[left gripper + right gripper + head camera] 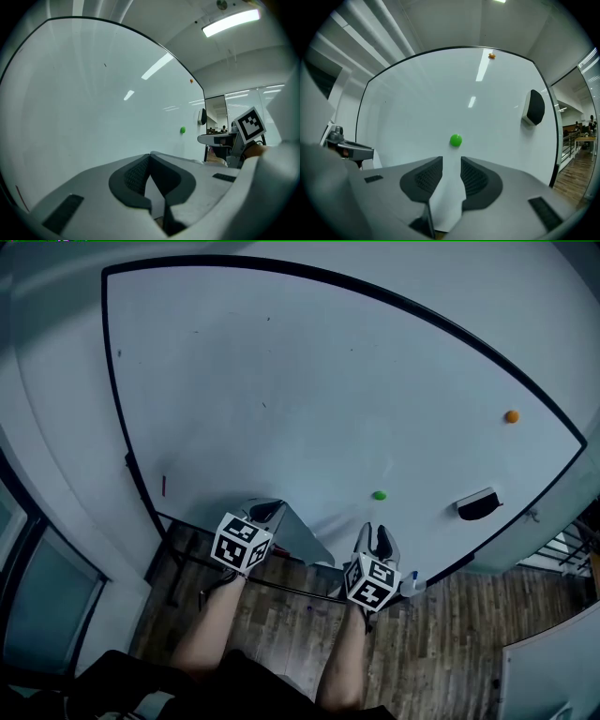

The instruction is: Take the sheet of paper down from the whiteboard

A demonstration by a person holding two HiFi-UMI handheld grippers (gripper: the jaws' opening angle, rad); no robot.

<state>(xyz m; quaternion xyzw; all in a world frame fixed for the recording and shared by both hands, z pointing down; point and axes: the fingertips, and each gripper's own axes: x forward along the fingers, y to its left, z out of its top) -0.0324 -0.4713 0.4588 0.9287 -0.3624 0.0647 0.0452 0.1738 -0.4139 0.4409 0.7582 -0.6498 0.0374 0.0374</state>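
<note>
At the left gripper (149,157), the jaws are closed tip to tip, pinching the sheet of paper (302,532). Just beside it, the right gripper (451,163) has its jaws partly apart, with white sheet showing in the gap (the pads do not press on it). Both are at the bottom edge of the whiteboard (281,381), where the sheet crosses the frame. Higher on the board are a green magnet (455,139), an eraser (478,505) and an orange magnet (511,415).

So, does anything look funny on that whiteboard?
Yes. The sheet of paper hangs crooked past the bottom edge of the whiteboard instead of lying flat on it. The left claw pinches one end, and the right claw is open around the other.
</note>
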